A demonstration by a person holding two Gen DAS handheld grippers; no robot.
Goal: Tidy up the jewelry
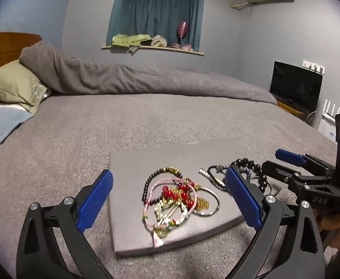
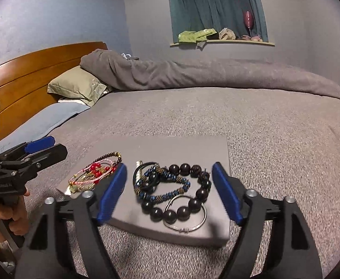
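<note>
The large dark bead bracelet lay straight ahead of my right gripper, framed between its wide-spread, empty fingers, its loop stretched across the gap; the tangle of red-bead and pink cord bracelets sat likewise before my left gripper, also wide open and holding nothing — each arm nearer its own pile; both heaps rested on a grey pad upon the grey blanket of a bed, pillow and curtained window beyond.
</note>
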